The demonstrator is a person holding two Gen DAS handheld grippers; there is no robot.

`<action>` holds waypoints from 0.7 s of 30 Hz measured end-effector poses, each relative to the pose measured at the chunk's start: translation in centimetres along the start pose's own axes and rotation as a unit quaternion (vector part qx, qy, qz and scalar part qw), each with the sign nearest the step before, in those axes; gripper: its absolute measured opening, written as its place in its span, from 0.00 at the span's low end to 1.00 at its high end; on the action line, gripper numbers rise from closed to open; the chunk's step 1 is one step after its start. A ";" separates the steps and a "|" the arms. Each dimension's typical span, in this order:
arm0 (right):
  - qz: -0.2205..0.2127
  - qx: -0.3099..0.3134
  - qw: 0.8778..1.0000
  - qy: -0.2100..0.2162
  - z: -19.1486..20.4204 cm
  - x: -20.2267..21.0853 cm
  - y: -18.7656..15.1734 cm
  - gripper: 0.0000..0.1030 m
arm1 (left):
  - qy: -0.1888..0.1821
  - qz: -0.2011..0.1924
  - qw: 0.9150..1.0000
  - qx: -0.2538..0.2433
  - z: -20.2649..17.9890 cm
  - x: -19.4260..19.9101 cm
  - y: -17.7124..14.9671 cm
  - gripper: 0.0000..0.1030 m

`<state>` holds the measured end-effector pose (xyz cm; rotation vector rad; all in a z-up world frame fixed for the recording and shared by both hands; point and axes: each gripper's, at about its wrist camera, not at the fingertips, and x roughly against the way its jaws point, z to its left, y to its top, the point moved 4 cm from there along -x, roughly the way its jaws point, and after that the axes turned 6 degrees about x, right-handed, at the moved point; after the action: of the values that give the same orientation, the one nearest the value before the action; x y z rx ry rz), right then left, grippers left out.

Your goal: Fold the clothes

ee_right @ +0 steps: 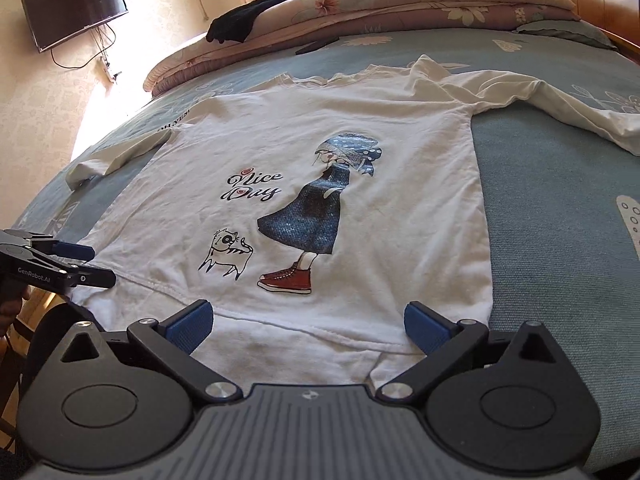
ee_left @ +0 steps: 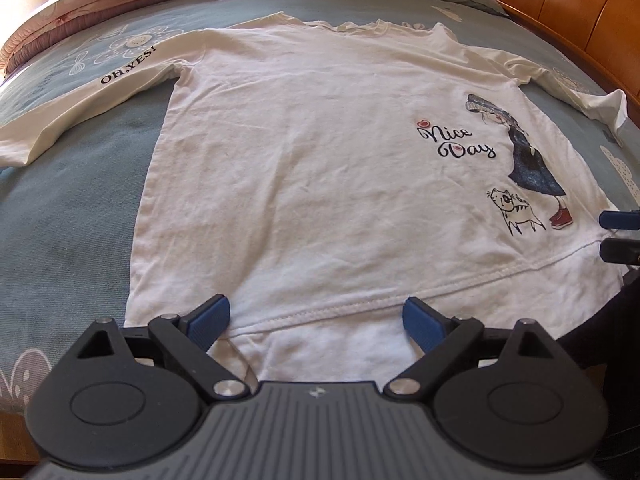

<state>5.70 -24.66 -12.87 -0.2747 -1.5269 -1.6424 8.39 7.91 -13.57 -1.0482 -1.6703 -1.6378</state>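
Left wrist: shirt (ee_left: 320,160) collar far, hem near.

Both fisheye cameras sit low at the near edge of the blue flower-printed bed (ee_left: 72,208), each looking forward between its own claw's fingers across the flat white long-sleeved printed shirt (ee_left: 304,152) toward the folded quilts. The left view stands close over the hem's left part, the right view over its right part. They share nearly the whole shirt, and each catches the other claw at its frame edge.

A home bedroom: bed (ee_right: 560,184), pillows (ee_right: 400,0), wall television (ee_right: 76,8).
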 end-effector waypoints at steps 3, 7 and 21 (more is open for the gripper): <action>-0.030 -0.025 0.999 -0.004 -0.9 0.3 1.5 1.00 | -0.011 -0.007 1.000 0.002 -0.8 0.2 0.9 0.90; -0.060 -0.059 0.996 -0.005 -2.4 -1.1 3.8 1.00 | -0.035 -0.017 0.999 0.009 -2.3 0.1 2.8 0.90; -0.066 -0.022 0.995 -0.066 -3.3 -0.9 2.9 1.00 | -0.038 -0.005 0.998 0.042 -2.1 -2.1 3.2 0.94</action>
<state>9.54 -26.94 -12.14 -0.3169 -1.6385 -1.7947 11.88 5.36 -13.39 -1.0734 -1.7799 -1.5368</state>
